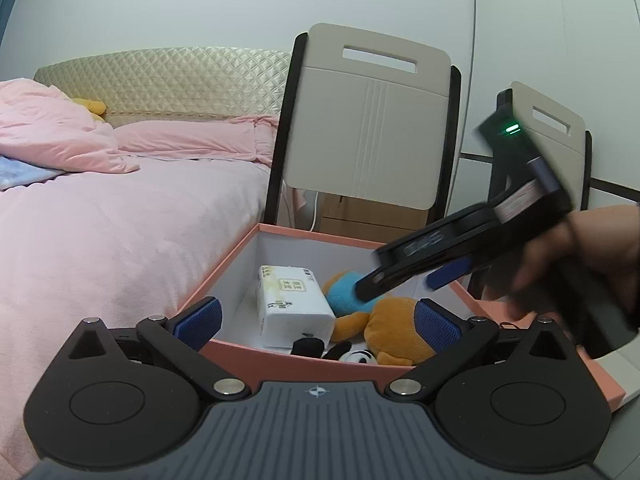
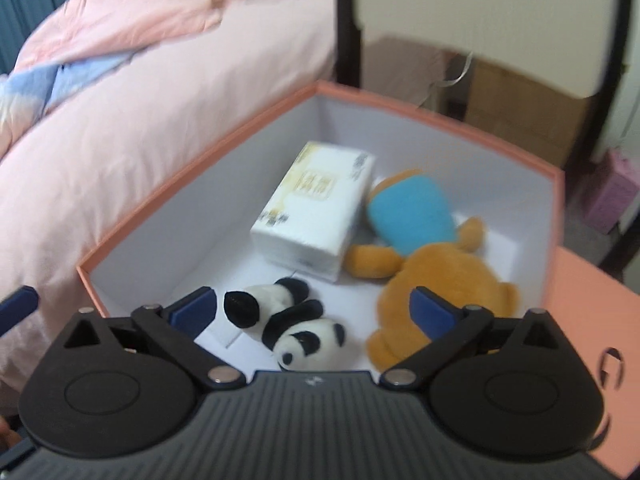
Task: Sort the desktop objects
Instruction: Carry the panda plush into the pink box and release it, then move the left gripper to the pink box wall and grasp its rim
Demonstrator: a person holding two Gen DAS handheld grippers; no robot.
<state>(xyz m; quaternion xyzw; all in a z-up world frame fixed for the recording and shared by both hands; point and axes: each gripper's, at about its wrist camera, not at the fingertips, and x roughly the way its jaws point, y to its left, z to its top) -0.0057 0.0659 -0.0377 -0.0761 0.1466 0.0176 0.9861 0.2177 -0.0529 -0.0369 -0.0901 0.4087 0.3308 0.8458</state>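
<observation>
A salmon-pink box [image 1: 224,268] [image 2: 200,152] with a white inside holds a white tissue pack [image 1: 292,304] [image 2: 316,208], an orange plush in a blue shirt [image 1: 384,324] [image 2: 432,280] and a small panda plush [image 1: 356,354] [image 2: 296,328]. My left gripper [image 1: 319,324] hovers at the box's near rim, open with nothing between its pads. My right gripper [image 2: 314,308] [image 1: 404,280] hangs open over the box, just above the panda and not touching it. A hand [image 1: 580,264] holds it from the right. One left fingertip [image 2: 20,304] shows at that view's left edge.
A bed with a pink duvet [image 1: 100,220] runs along the box's left side, a yellow toy [image 1: 92,108] near its headboard. Two folded chairs [image 1: 368,120] stand behind the box. A salmon lid-like panel [image 2: 592,320] lies to the right, with a cardboard carton [image 2: 520,108] and purple basket [image 2: 612,196] beyond.
</observation>
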